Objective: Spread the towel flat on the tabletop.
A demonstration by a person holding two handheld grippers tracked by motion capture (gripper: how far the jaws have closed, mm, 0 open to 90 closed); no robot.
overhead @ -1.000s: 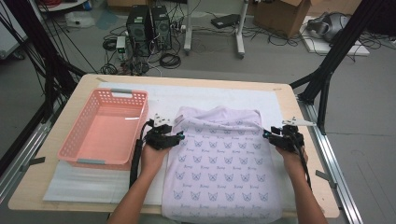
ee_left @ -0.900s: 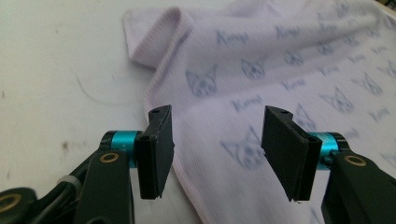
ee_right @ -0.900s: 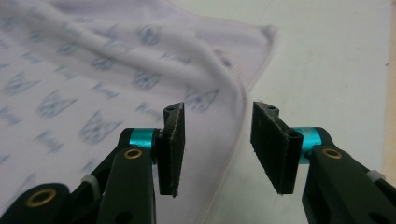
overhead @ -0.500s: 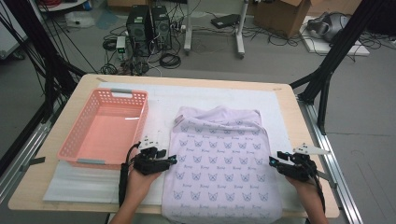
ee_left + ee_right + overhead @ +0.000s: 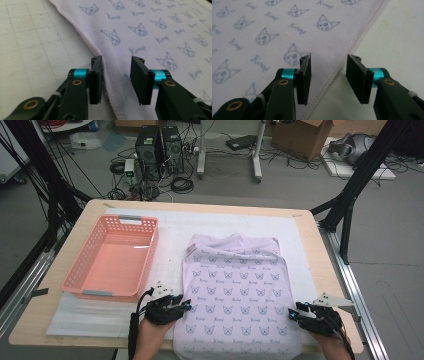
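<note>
A pale lilac garment point(image 5: 235, 290) printed with small cat faces lies flat on the white mat, its near end at the table's front edge. My left gripper point(image 5: 187, 306) sits at the garment's left hem near the front. In the left gripper view the left gripper point(image 5: 116, 75) is open, its jaws astride the hem point(image 5: 106, 72), and they have just been closing. My right gripper point(image 5: 291, 312) is at the right hem. In the right gripper view the right gripper point(image 5: 328, 75) is open astride the stitched edge point(image 5: 337, 70) of the cloth point(image 5: 262, 25), jaws just closed a little.
A pink plastic basket point(image 5: 145, 265) stands empty on the left of the table, just beyond my left hand. The white mat point(image 5: 170, 235) covers most of the wooden table point(image 5: 310, 240). Black frame legs, computers and cables are on the floor behind.
Both hands have drawn back toward the front edge along the garment's two side hems. The garment has stayed flat.
</note>
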